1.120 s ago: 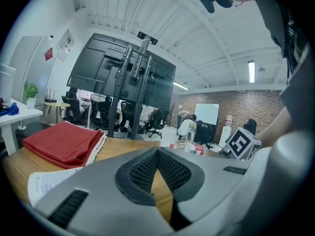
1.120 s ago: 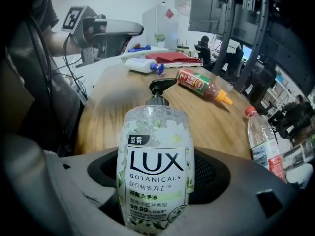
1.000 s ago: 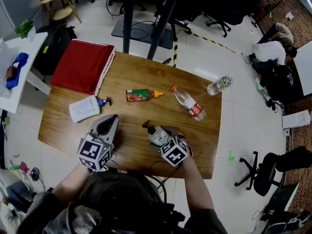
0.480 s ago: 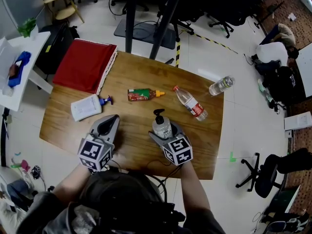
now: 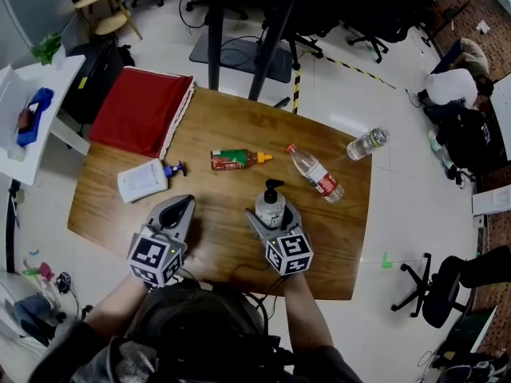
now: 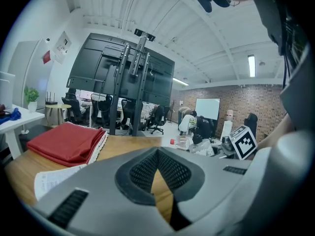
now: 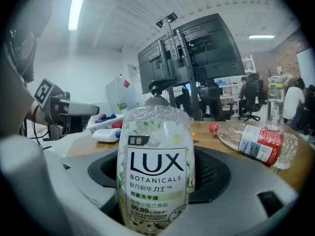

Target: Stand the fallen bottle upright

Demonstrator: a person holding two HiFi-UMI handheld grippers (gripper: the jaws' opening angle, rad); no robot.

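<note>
pump bottle (image 7: 156,171) | label: LUX BOTANICALS, 99.99% | clamped upright, right gripper (image 5: 273,216)

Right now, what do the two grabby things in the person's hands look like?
The left hand-held gripper and the right hand-held gripper are both smooth grey plastic shells, with black textured pads inside the jaws. Each carries a cube with black-and-white square markers at the back. The person wears dark sleeves.
</note>
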